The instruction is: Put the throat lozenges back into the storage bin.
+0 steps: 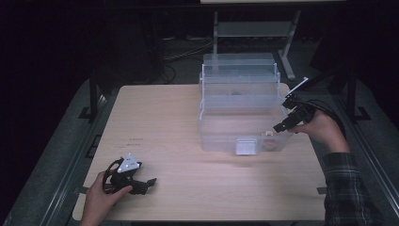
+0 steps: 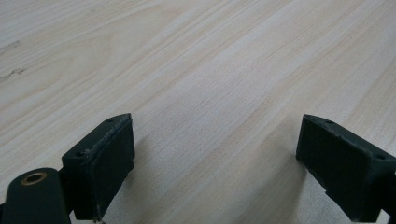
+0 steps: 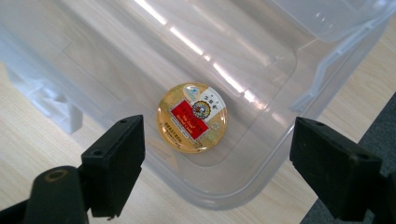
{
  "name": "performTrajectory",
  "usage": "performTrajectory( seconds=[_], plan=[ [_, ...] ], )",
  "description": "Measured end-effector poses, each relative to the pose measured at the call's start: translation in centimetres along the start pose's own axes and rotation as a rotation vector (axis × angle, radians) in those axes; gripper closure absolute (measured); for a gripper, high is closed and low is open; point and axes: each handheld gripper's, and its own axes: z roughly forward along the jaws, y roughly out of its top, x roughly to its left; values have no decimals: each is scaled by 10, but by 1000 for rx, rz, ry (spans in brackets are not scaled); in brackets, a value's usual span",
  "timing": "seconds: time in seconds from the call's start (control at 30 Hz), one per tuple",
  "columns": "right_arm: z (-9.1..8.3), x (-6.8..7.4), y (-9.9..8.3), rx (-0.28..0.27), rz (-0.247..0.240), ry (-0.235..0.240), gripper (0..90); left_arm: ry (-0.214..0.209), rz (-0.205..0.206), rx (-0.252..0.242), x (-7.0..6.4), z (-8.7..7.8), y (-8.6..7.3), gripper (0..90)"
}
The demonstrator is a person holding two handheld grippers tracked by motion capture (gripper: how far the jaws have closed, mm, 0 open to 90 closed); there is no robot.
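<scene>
Tin, round and gold with a red label, lies flat on the floor of the clear plastic box, near that box's front right corner. Right gripper hovers just above that corner, its 2 jaws spread wide and holding nothing. Left gripper rests on the table, well apart from the box, jaws spread too.

The left hand-held gripper hangs over pale wooden table — jaws wide apart, holding nothing.
</scene>
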Motion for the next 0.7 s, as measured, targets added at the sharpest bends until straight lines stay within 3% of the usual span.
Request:
performTrajectory(
  seconds=[0.33,0.7],
  plan=[
    [-19,6,-26,-85,7,3,171,0,1,0,0,0,0,106],
    [-23,21,-56,-129,-8,-10,133,0,0,-1,0,0,0,106]
  ],
)
